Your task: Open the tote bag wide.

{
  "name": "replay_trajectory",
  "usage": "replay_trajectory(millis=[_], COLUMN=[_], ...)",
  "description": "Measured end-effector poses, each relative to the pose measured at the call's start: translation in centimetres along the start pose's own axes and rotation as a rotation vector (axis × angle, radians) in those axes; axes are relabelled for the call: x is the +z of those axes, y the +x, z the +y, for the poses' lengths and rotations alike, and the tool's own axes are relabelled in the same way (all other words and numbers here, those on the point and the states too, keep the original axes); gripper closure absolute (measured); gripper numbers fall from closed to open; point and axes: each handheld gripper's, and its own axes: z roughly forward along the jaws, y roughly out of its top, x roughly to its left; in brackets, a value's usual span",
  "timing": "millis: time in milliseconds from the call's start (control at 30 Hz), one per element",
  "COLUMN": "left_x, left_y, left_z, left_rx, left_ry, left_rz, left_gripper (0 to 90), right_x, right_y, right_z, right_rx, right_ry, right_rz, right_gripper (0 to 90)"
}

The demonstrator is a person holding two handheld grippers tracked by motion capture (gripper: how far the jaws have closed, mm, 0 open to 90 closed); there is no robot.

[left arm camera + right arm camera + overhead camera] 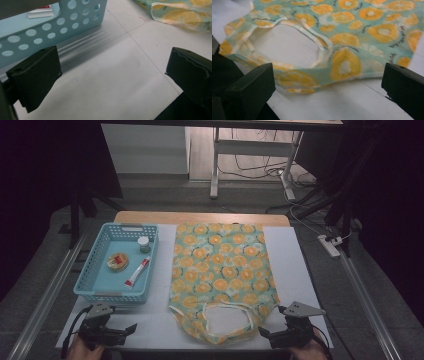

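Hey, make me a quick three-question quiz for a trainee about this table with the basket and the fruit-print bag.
1. True or false: the left gripper is shut on the blue basket.
2. Which lies nearest the right gripper? A) the small jar B) the handle end of the orange-print bag C) the red-and-white tube
3. Fill in: the round tin lies inside the ____.

Key:
1. False; its jaws stand open over the white mat, beside the basket.
2. B
3. basket
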Motion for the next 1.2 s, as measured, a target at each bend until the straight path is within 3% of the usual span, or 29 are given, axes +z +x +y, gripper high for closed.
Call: replay_trajectory(millis=[100,267,533,633,833,867,900,933,1000,1033,1067,1200], left_x=[0.0,0.0,0.0,0.0,0.0,0.0,0.0,0.0,0.0,0.0,0.0,0.1], left_y=[0.0,0.0,0.0,0.1,0.0,0.0,-0.1,-0.1,-0.1,-0.1,-0.1,-0.1], left_z=[0.0,0.0,0.0,0.0,0.0,0.0,0.0,0.0,0.0,0.0,0.0,0.0], left_rx=[0.001,0.001,-0.001,-0.004,0.004,0.006,0.008,0.009,0.01,0.01,0.009,0.01], left_ry=[0.0,0.001,0.0,-0.001,0.0,0.0,-0.001,0.0,0.001,0.001,0.002,0.004], left_rz=[0.001,0.001,-0.004,-0.005,-0.002,-0.001,0.0,0.0,0.001,0.001,0.0,0.002], left_gripper=[0.0,0.0,0.0,0.0,0.0,0.0,0.0,0.0,0.0,0.0,0.0,0.0], right_x=[0.6,1.4,3.5,3.9,4.8,4.8,4.7,4.7,4.6,4.7,4.8,4.4], right_y=[0.7,2.0,4.5,5.1,5.9,5.9,5.8,5.7,5.6,5.6,5.6,5.5], right_z=[0.5,1.3,2.1,2.2,2.4,2.4,2.4,2.5,2.5,2.5,2.5,3.1], right_rx=[-0.011,-0.07,-0.165,-0.187,-0.231,-0.231,-0.22,-0.217,-0.221,-0.233,-0.242,-0.233], right_ry=[0.018,0.042,0.125,0.14,0.205,0.205,0.211,0.216,0.218,0.236,0.242,0.22], right_rz=[0.049,0.119,0.2,0.23,0.294,0.294,0.317,0.334,0.343,0.335,0.335,0.351], right_gripper=[0.0,0.0,0.0,4.6,38.4,38.4,52.5,60.9,66.2,80.6,86.7,90.0])
